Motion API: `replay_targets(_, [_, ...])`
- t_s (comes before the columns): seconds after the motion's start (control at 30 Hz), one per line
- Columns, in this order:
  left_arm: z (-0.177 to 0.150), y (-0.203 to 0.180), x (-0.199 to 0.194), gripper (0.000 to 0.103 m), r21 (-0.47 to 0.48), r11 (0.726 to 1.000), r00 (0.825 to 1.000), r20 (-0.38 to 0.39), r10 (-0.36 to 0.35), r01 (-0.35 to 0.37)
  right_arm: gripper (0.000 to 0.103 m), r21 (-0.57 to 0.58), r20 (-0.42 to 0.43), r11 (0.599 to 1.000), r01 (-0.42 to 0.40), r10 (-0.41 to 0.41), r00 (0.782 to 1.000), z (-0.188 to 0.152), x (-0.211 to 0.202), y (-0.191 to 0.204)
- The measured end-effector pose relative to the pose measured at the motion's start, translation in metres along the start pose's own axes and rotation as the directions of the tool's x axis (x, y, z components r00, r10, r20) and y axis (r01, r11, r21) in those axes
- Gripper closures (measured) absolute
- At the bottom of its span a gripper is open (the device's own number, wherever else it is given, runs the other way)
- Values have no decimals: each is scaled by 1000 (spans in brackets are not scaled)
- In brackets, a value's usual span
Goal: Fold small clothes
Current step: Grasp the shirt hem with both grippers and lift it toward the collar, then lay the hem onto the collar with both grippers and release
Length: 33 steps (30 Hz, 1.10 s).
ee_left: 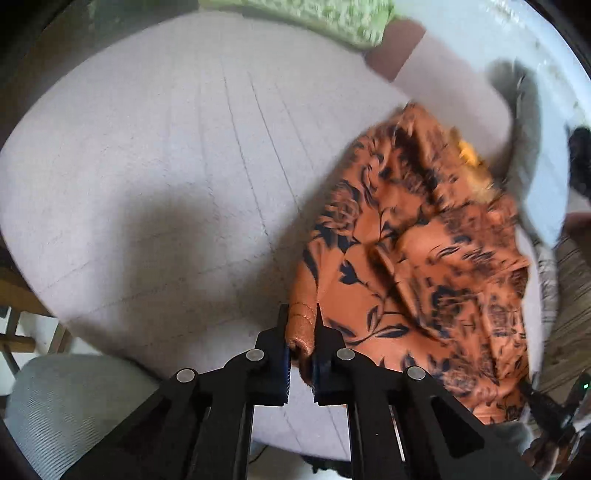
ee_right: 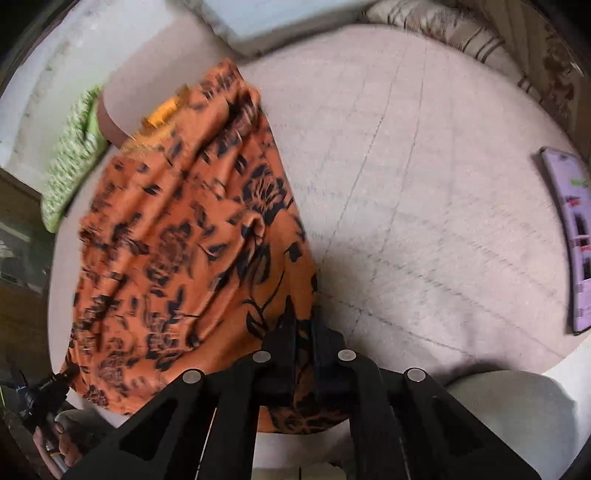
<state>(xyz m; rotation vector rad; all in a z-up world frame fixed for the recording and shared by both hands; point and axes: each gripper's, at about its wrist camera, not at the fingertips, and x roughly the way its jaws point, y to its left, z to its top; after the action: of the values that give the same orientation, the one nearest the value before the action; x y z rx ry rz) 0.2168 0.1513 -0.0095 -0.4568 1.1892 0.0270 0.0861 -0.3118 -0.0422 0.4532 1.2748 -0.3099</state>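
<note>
An orange garment with a dark floral print (ee_left: 417, 251) hangs over the pale pink bedsheet (ee_left: 166, 177), stretched between both grippers. My left gripper (ee_left: 301, 328) is shut on a rolled corner of it at its left edge. In the right wrist view the same garment (ee_right: 184, 240) spreads to the left, and my right gripper (ee_right: 303, 328) is shut on its lower right edge. A plain yellow-orange inner patch (ee_right: 162, 110) shows near its far end. The left gripper shows at the lower left of the right wrist view (ee_right: 44, 391).
A green patterned cloth (ee_left: 325, 18) lies at the far edge of the bed; it also shows in the right wrist view (ee_right: 70, 162). A purple phone (ee_right: 570, 236) lies on the sheet at right. A striped pillow (ee_right: 450, 29) is at the back. A grey chair (ee_left: 66, 406) stands below left.
</note>
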Motion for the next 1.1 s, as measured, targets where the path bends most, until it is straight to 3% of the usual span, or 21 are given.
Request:
replay_targets(0.1, [1,17,8,96,-60,998,999,-51,-6,3,99,-12,-6,999,40,-40,999,-1,-4,-8])
replay_targets(0.2, [5,10,35,93,-17,994,986,-127,108,-111,98,15,-55,997,71,-70,996,2,16,-11])
replay_targets(0.27, [7,5,35,90,2,990,982,-124,142,-143,97,11,-89,997,76,-74,993,5,25,-6])
replay_targets(0.33, [8,6,26,89,-5,995,988,-118,99,-100,91,11,-92,998,56,-54,994,5,24,-5])
replay_targets(0.37, [7,5,20,85,-12,997,991,-109,74,-76,88,5,-67,1000,31,-31,997,5,18,-5])
replay_targets(0.43, [8,4,-2,77,-4,1000,998,-63,29,-29,74,-20,24,998,-60,60,998,6,-7,-3])
replay_targets(0.5, [12,-4,-26,62,10,1000,1000,2,-2,2,44,-66,105,990,-121,128,986,14,-30,3])
replay_targets(0.57, [20,-16,-51,48,17,999,996,77,-45,44,35,-98,149,982,-161,174,973,28,-42,14])
replay_targets(0.7, [50,-59,-72,36,110,986,976,166,-143,126,34,-155,123,936,-315,334,934,80,-38,45])
replay_targets(0.8, [86,-94,-51,36,203,970,975,149,-162,130,34,-189,98,920,-344,366,926,118,-23,67])
replay_targets(0.9, [136,-122,-6,36,242,964,982,121,-147,114,34,-215,99,921,-323,350,931,163,5,88])
replay_targets(1.1, [239,-169,126,37,251,964,996,6,-91,86,35,-201,66,945,-260,277,958,261,77,94])
